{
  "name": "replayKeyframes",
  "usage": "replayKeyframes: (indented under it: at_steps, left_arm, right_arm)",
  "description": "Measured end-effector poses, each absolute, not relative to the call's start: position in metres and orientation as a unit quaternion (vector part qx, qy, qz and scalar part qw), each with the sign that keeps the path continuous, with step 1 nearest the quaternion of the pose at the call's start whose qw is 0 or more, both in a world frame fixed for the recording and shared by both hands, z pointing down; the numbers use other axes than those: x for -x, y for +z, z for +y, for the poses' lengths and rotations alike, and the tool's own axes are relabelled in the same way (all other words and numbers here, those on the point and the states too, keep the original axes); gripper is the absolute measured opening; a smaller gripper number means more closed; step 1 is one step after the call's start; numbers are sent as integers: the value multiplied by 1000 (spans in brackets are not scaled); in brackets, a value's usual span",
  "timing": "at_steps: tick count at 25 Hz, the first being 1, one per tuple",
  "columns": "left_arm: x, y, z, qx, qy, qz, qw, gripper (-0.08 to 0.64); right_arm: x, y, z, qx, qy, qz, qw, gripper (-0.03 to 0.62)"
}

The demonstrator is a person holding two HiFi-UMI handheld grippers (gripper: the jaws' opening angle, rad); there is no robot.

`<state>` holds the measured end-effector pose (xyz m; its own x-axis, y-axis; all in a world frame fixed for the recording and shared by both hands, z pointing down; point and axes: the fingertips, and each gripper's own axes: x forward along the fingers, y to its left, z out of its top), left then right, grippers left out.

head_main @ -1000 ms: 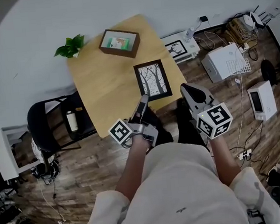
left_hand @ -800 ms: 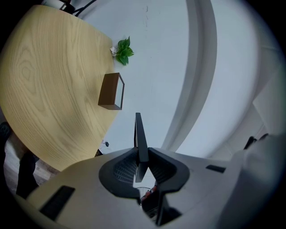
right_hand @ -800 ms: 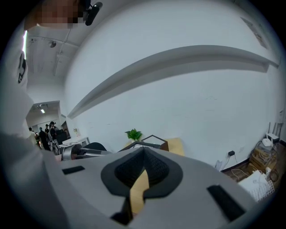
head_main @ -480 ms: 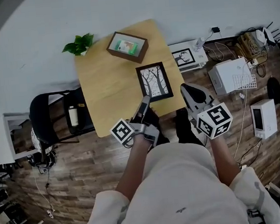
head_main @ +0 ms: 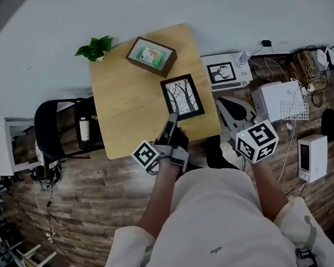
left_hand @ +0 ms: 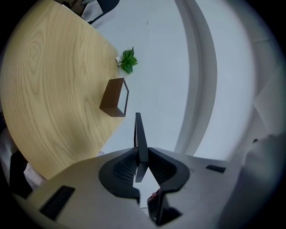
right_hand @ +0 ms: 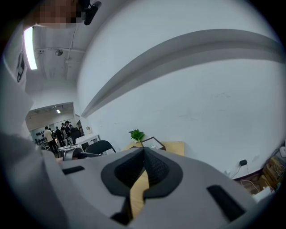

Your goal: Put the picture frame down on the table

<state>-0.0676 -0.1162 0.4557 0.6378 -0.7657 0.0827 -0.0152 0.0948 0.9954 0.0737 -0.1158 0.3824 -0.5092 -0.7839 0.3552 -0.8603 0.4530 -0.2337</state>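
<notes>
The black picture frame point(head_main: 182, 97) with a tree drawing lies flat over the right part of the wooden table point(head_main: 124, 116). My left gripper point(head_main: 171, 125) is shut on the frame's near edge. In the left gripper view the frame point(left_hand: 139, 136) shows edge-on between the shut jaws of the left gripper point(left_hand: 140, 165), and I cannot tell whether it touches the tabletop point(left_hand: 49, 89). My right gripper point(head_main: 230, 110) hangs off the table's right front corner, above the floor. In its own view the right gripper point(right_hand: 144, 172) is shut with nothing in it.
A brown box frame point(head_main: 150, 55) and a small green plant point(head_main: 96, 49) stand at the table's far edge. A black chair point(head_main: 56, 138) is to the left. On the floor at right are a framed print point(head_main: 223, 72), white boxes point(head_main: 281, 98) and cables.
The left gripper and the black frame now sit farther in over the table from its front right edge. The right gripper stays shut beside the table.
</notes>
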Motion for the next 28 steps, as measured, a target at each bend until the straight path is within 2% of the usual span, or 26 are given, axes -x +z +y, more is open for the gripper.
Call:
replayKeyframes:
  at_steps: [16, 28]
  left_arm:
    - [14, 511, -126, -558, -313, -382, 668, 69]
    - [5, 546, -133, -543, -310, -402, 669, 69]
  right_arm:
    - [-126, 430, -142, -411, 222, -875, 127, -1]
    - [-126, 453, -146, -387, 230, -882, 143, 0]
